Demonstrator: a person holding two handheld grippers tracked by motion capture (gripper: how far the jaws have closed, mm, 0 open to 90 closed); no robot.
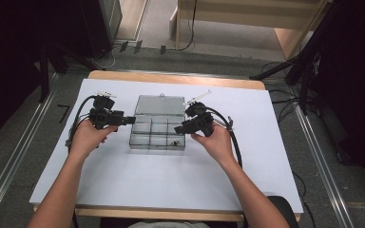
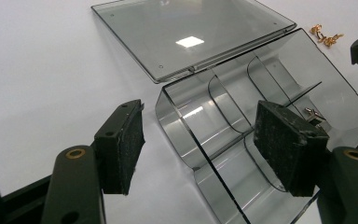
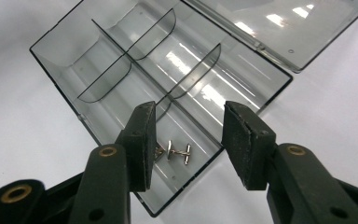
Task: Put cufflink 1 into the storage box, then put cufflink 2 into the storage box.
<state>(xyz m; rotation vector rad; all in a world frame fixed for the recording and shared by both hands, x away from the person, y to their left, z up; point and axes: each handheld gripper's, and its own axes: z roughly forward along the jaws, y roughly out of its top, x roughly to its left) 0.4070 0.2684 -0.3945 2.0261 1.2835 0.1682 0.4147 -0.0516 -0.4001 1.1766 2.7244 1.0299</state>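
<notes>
A clear plastic box (image 1: pixel 158 129) with several compartments stands mid-table, its lid (image 1: pixel 159 104) lying open and flat behind it. My left gripper (image 1: pixel 130 119) is at the box's left end. In the left gripper view (image 2: pixel 200 116) it is open and straddles the end wall of the box (image 2: pixel 186 135), one pad (image 2: pixel 121 144) outside and the other inside, neither pressing. At the box's right end, my right gripper (image 1: pixel 178 128) is also open. In the right gripper view (image 3: pixel 191 112) it hovers over a near compartment holding silver cufflinks (image 3: pixel 177 152), with nothing between the pads.
A white sheet (image 1: pixel 171 175) covers the wooden table. Small gold pieces (image 2: pixel 326 36) lie on the sheet just beyond the box's far side. Cables (image 1: pixel 235 142) trail from both grippers. Dark stands and floor rails flank the table.
</notes>
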